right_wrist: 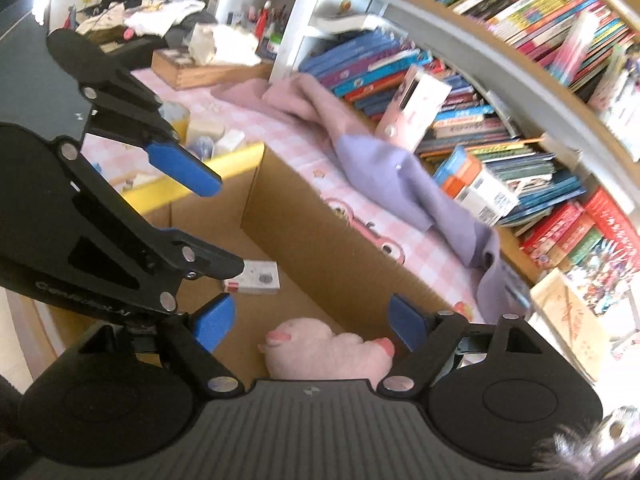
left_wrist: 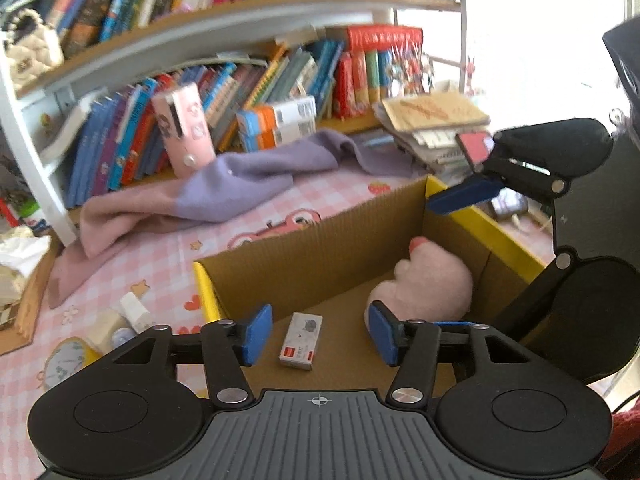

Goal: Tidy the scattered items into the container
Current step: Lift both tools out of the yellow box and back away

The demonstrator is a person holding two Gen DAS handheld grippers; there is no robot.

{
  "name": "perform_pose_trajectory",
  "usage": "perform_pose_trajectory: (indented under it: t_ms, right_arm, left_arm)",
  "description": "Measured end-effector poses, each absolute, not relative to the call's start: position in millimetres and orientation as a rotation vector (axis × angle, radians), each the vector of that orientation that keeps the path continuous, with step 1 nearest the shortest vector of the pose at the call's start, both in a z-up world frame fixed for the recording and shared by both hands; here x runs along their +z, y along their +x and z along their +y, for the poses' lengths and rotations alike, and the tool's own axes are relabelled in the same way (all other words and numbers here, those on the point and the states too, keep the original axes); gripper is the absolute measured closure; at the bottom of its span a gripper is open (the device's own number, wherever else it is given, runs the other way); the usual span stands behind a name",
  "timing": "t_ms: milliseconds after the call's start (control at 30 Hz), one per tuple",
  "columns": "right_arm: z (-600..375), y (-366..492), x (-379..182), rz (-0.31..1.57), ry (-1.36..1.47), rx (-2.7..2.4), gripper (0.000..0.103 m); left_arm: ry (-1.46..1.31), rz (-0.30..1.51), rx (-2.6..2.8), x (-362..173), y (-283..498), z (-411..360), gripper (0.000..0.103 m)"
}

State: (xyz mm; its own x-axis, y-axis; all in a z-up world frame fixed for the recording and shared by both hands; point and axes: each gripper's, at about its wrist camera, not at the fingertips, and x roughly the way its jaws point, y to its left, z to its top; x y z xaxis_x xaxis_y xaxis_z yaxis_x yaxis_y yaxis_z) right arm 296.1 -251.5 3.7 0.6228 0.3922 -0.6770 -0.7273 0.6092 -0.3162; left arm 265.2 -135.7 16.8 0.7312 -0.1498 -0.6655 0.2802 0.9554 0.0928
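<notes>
Both my grippers hang over the open cardboard box (left_wrist: 320, 236), and both are spread with nothing between the pads; my left gripper (left_wrist: 318, 334) sits above the near end of the box, my right gripper (right_wrist: 310, 322) above the other end, over the pink plush toy (right_wrist: 332, 350). The plush already lies on the box floor, and so does a small white carton (left_wrist: 301, 341) with a red corner, lying flat and apart from the plush. What is left to gather sits outside on the pink checked worktop (left_wrist: 160, 256): a cluster of small pale things (left_wrist: 120, 322) just beside the box's yellow-edged corner, too blurred for me to name, and a purple-and-pink cloth (left_wrist: 224, 188) draped toward the bookshelf (left_wrist: 200, 36). I judge the cloth light, limp and not at all fragile; it will sag and trail, so I would pinch a thick fold near its middle, not a thin edge, and lift high enough to clear the box wall. The small things look light and perhaps smooth-sided; I would take each across its narrow width, low down, with a gentle squeeze.
</notes>
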Motion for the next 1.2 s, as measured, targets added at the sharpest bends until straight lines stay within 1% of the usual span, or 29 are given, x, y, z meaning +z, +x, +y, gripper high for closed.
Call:
perform_pose_trajectory:
  t_ms: [100, 300, 567, 600, 633, 700, 767, 833, 867, 967, 1000, 1200]
  right_arm:
    - [-254.1, 278.5, 14.8, 0.565, -0.599, 0.650, 0.019]
    - [-256.7, 249.7, 36.1, 0.499, -0.542, 0.558, 0.019]
    - [-257.5, 209.1, 50.9, 0.441, -0.438, 0.409, 0.019]
    - [-258.3, 204.6, 52.2, 0.435, -0.420, 0.388, 0.019]
    - [-258.9, 199.2, 53.6, 0.427, -0.400, 0.365, 0.019]
    - [-259.9, 188.9, 55.9, 0.413, -0.367, 0.322, 0.019]
    - [-259.3, 176.9, 56.8, 0.395, -0.341, 0.278, 0.016]
    - [-257.7, 165.0, 56.1, 0.379, -0.328, 0.231, 0.008]
    - [-256.6, 159.2, 55.0, 0.374, -0.325, 0.207, 0.007]
    - [-253.1, 141.0, 51.0, 0.373, -0.311, 0.163, 0.007]
    - [-252.1, 135.2, 49.4, 0.376, -0.303, 0.152, 0.007]
    - [-242.6, 95.0, 41.4, 0.400, -0.239, 0.096, 0.007]
  left_arm:
    - [0.178, 0.666, -0.236, 28.4, 249.9, -128.4, 0.041]
    - [0.174, 0.587, -0.246, 49.2, 222.2, -114.7, 0.037]
    - [0.152, 0.535, -0.259, 55.0, 181.4, -99.0, 0.032]
    - [0.143, 0.527, -0.245, 54.5, 175.7, -96.0, 0.030]
    - [0.129, 0.517, -0.226, 54.1, 169.9, -92.2, 0.026]
    - [0.104, 0.500, -0.200, 53.1, 158.2, -84.3, 0.023]
    - [0.076, 0.488, -0.184, 51.7, 147.9, -75.6, 0.022]
    - [0.054, 0.487, -0.175, 50.7, 139.2, -66.9, 0.022]
    - [0.050, 0.487, -0.171, 50.0, 135.0, -63.0, 0.022]
    - [0.053, 0.485, -0.158, 47.1, 120.4, -53.1, 0.021]
    - [0.052, 0.484, -0.155, 46.3, 114.3, -49.5, 0.019]
    - [0.045, 0.491, -0.153, 39.3, 78.3, -32.6, 0.018]
